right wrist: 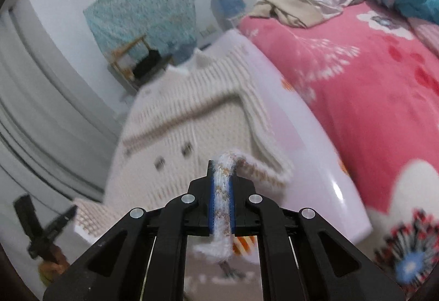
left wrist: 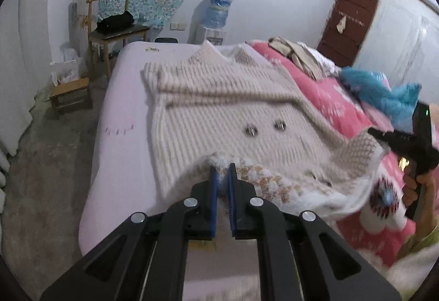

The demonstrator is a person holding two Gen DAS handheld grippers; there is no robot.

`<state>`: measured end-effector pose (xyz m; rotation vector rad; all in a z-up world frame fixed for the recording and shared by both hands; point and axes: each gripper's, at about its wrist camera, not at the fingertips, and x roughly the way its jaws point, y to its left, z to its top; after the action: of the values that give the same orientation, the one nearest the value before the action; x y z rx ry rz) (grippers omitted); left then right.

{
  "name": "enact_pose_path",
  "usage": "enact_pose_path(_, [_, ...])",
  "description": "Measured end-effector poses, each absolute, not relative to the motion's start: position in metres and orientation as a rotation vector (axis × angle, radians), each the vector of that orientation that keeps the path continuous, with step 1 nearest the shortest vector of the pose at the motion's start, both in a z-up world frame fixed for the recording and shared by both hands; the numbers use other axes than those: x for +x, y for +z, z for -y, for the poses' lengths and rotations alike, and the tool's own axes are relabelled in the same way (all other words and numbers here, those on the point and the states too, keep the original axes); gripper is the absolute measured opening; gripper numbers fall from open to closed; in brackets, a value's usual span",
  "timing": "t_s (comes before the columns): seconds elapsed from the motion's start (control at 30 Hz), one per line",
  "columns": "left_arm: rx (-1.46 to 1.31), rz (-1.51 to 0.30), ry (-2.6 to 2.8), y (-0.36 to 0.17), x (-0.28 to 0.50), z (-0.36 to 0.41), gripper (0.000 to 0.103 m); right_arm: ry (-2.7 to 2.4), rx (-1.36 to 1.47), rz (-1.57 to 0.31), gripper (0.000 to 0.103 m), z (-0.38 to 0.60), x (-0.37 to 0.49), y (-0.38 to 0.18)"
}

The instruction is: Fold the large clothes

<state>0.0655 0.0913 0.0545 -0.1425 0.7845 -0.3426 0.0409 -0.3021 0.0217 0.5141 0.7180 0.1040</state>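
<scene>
A cream ribbed knit cardigan [left wrist: 214,109] with metal buttons lies spread on the pale bed sheet [left wrist: 120,98], collar at the far end; it also shows in the right wrist view [right wrist: 175,131]. My left gripper [left wrist: 222,168] is shut on the cardigan's fuzzy near hem and lifts it off the sheet. My right gripper [right wrist: 221,169] is shut on the same white and tan hem [right wrist: 222,185], which passes between its blue pads. The right gripper shows at the right edge of the left wrist view [left wrist: 411,141], and the left gripper at the lower left of the right wrist view [right wrist: 46,229].
A pink flowered blanket [right wrist: 370,87] covers the right side of the bed, with beige and white clothes [right wrist: 301,4] and a blue garment [left wrist: 381,92] piled on it. A wooden chair [left wrist: 115,32], a small stool [left wrist: 71,92] and a water dispenser [left wrist: 216,18] stand beyond the bed.
</scene>
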Motion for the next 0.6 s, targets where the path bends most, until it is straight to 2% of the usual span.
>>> enact_pose_path(0.2, [-0.293, -0.830, -0.317, 0.037, 0.153, -0.114, 0.008, 0.105, 0.549, -0.714, 0.009, 0.308, 0.113, 0.014])
enact_pose_path(0.4, [-0.335, -0.923, -0.289, -0.003, 0.214, -0.125, 0.014, 0.073, 0.558, -0.773, 0.014, 0.317, 0.178, -0.023])
enact_pose_path(0.47, [-0.333, -0.949, -0.251, -0.013, 0.226, -0.127, 0.025, 0.046, 0.566, -0.814, 0.016, 0.321, 0.193, -0.042])
enact_pose_path(0.5, [-0.317, -0.940, -0.203, -0.013, 0.230, -0.130, 0.040, 0.040, 0.581, -0.830, 0.017, 0.324, 0.198, -0.051])
enact_pose_path(0.53, [-0.316, -0.928, -0.192, -0.012, 0.232, -0.132, 0.048, 0.040, 0.592, -0.834, 0.017, 0.327, 0.199, -0.054])
enact_pose_path(0.6, [-0.344, -0.884, -0.188, -0.004, 0.232, -0.140, 0.054, 0.063, 0.605, -0.826, 0.021, 0.329, 0.198, -0.056])
